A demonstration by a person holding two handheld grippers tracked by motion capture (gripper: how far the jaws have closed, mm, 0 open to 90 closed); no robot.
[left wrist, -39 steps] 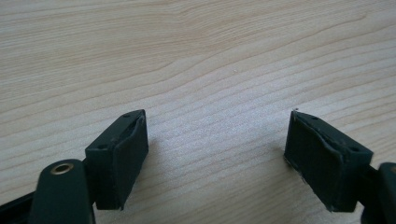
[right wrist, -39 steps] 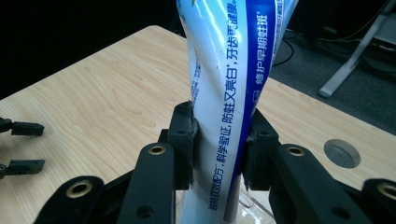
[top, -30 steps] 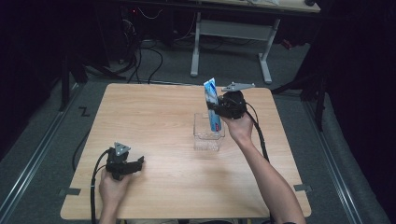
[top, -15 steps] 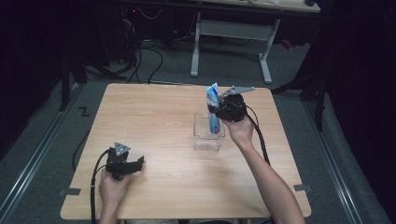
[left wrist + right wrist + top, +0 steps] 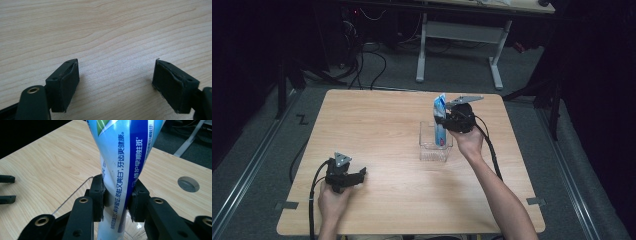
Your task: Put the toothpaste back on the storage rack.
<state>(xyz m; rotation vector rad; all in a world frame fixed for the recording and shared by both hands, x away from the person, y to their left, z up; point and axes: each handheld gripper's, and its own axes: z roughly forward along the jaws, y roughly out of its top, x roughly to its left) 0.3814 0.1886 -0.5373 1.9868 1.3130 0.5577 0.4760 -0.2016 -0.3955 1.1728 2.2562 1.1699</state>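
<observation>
Your right claw (image 5: 443,120) grips a blue-and-white toothpaste tube (image 5: 122,157) upright, its lower end inside the clear box (image 5: 435,147) mid-counter (image 5: 377,130), while your left claw (image 5: 116,85) rests wide and empty near the counter's front-left.

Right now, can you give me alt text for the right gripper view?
The right gripper has its fingers shut on a blue-and-white toothpaste tube, held upright over a clear plastic container on the wooden table.
</observation>
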